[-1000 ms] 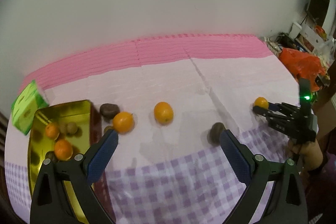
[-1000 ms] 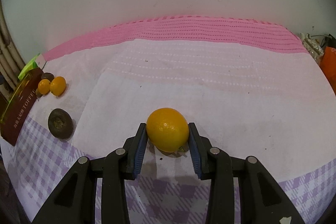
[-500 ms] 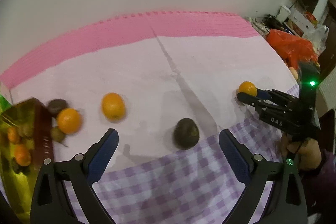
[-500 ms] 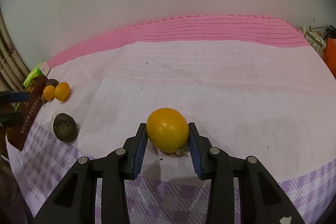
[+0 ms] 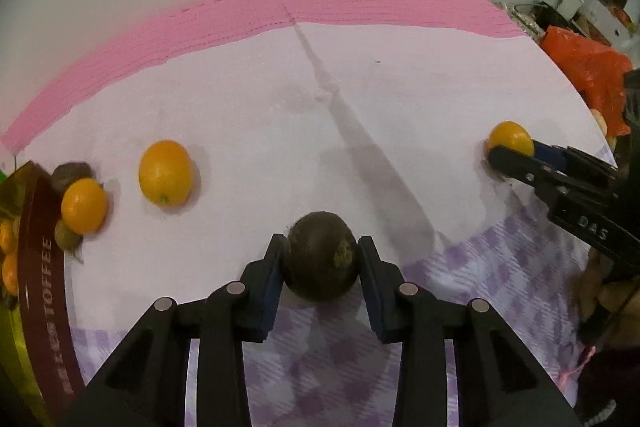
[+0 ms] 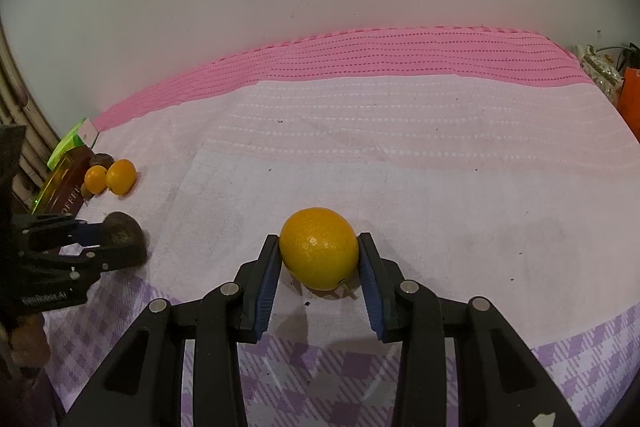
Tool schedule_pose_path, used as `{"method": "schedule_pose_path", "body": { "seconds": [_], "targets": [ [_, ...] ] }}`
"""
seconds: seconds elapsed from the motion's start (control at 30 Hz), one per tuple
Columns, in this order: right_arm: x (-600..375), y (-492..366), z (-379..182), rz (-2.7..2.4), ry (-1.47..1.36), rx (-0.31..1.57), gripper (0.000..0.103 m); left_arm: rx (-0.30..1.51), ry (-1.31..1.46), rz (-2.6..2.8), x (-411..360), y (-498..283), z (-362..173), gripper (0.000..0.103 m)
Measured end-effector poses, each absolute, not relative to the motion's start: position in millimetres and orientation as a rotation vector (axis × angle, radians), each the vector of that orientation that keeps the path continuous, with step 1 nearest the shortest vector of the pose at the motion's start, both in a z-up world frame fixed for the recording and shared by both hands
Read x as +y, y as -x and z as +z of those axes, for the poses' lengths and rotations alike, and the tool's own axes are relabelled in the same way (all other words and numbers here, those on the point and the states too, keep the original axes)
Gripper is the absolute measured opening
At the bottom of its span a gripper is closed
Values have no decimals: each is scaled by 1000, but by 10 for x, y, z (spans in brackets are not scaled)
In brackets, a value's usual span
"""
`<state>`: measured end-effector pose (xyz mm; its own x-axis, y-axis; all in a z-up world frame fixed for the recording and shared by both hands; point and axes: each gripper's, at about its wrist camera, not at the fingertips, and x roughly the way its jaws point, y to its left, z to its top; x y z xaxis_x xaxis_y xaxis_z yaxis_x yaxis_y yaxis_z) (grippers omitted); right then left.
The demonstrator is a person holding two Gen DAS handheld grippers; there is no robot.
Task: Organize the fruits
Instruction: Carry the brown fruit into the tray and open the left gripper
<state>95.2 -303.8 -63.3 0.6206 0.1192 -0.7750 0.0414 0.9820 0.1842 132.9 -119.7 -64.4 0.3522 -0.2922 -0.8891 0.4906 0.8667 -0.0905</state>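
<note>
Left gripper (image 5: 320, 259): your pads clamp the dark brown fruit (image 5: 320, 261), lower centre of frame.
Right gripper (image 6: 319, 255): you're gripping the orange (image 6: 319, 249), centre frame, resting on the cloth (image 6: 400, 147).
Toffee tin (image 5: 38, 267): left edge, oranges inside.

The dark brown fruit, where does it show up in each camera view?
Left wrist view: the dark brown fruit sits low at centre, clamped in the left gripper.
Right wrist view: the same fruit lies at the left edge, partly hidden by that gripper.
Shared landmark: the toffee tin.
</note>
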Motion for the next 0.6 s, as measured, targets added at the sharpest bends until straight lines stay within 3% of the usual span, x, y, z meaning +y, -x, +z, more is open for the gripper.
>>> {"method": "schedule_pose_path", "body": {
  "seconds": [0.6],
  "targets": [
    [-2941, -956, -636, 15, -140, 911, 36, 1032, -18, -448, -159, -468, 87, 36]
  ]
}}
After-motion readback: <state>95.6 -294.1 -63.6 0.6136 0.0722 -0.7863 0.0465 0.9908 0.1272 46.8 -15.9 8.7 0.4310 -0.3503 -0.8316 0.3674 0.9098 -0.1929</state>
